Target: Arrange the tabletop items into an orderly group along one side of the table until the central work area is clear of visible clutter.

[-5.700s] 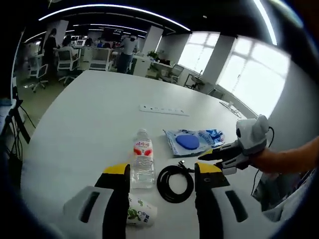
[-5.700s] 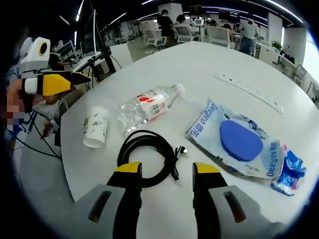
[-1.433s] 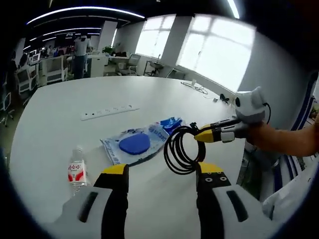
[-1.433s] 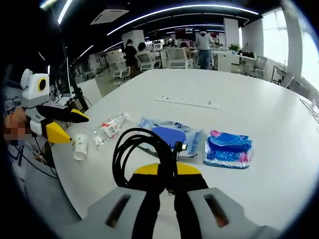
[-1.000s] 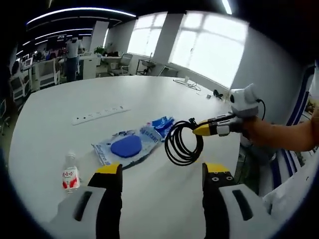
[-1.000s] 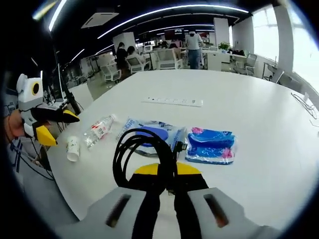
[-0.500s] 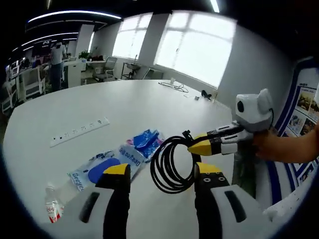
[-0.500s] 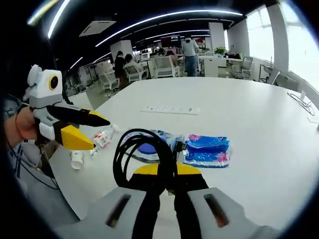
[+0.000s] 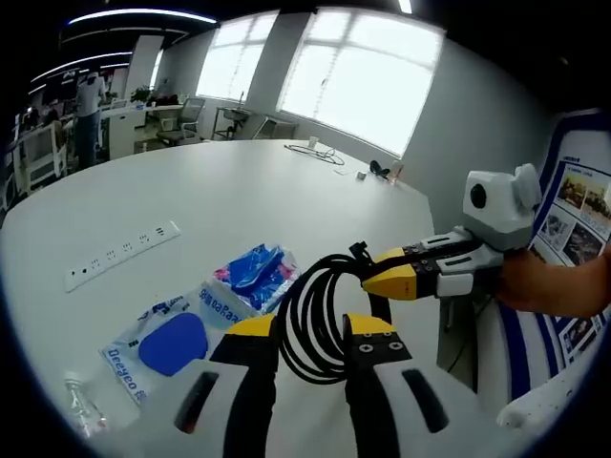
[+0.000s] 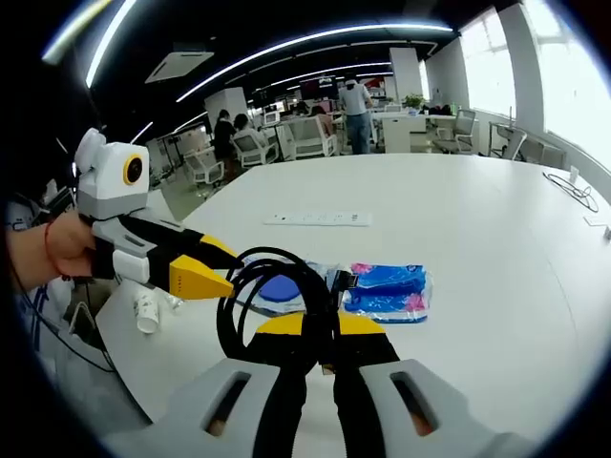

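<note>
A coiled black cable (image 9: 304,329) (image 10: 274,258) hangs above the white table (image 10: 477,248). My right gripper (image 10: 320,329) is shut on the coil's near edge and holds it up; in the left gripper view my right gripper (image 9: 368,272) comes in from the right. My left gripper (image 9: 310,329) is open, its yellow jaws narrowed on either side of the coil. In the right gripper view my left gripper (image 10: 229,270) reaches the coil's left side, held by a hand.
On the table lie a blue packet (image 9: 253,272) (image 10: 387,286), a clear bag with a blue disc (image 9: 172,339) (image 10: 279,288), a white power strip (image 9: 119,256) (image 10: 318,219), a water bottle (image 9: 81,410) and a paper cup (image 10: 146,310). Office desks, chairs and people stand beyond.
My left gripper has come up to the hanging coil and its jaws have narrowed around it. The right gripper still holds the cable. Both views have swung towards the windows.
</note>
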